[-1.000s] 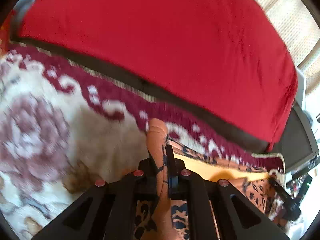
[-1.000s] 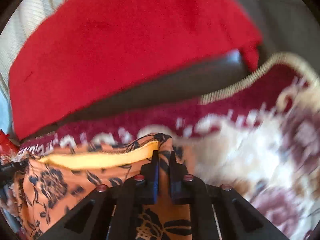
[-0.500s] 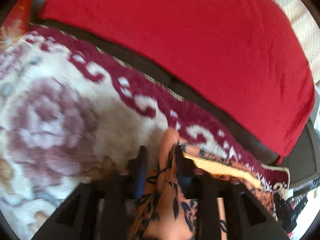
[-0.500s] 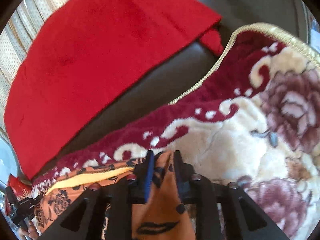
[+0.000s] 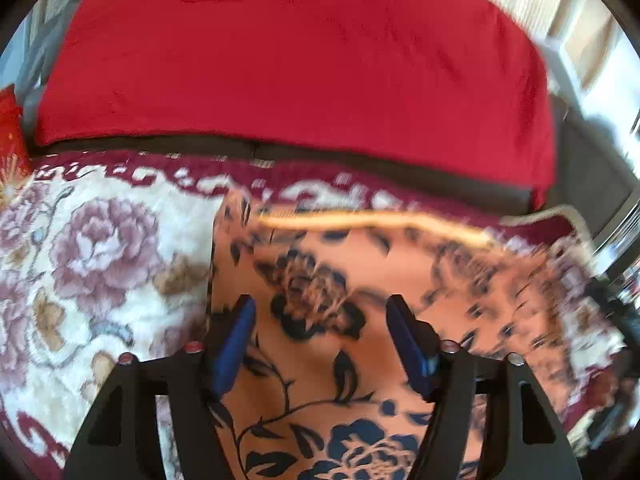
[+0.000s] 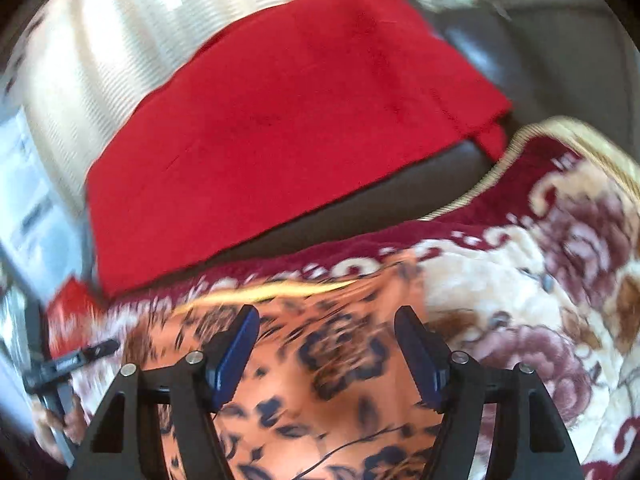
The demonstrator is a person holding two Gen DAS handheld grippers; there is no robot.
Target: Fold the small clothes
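Note:
An orange garment with a black flower print (image 5: 320,280) lies spread flat on a cream and maroon floral blanket (image 5: 100,264). A yellow trimmed edge (image 5: 360,222) runs along its far side. My left gripper (image 5: 320,312) is open and empty, hovering over the garment near its left edge. In the right wrist view the same garment (image 6: 320,360) lies under my right gripper (image 6: 326,322), which is open and empty near the garment's right edge. The other gripper (image 6: 64,364) shows at the far left of that view.
A red cloth (image 5: 300,60) covers a dark leather seat back (image 6: 540,52) beyond the blanket. The blanket's gold-trimmed edge (image 6: 500,164) runs at the right. A pale curtain (image 6: 80,60) hangs behind. A red patterned cushion (image 5: 10,140) sits at the far left.
Both grippers were shut on the garment's top corners; they have let go, opened wide and pulled back. The garment now lies flat on the blanket.

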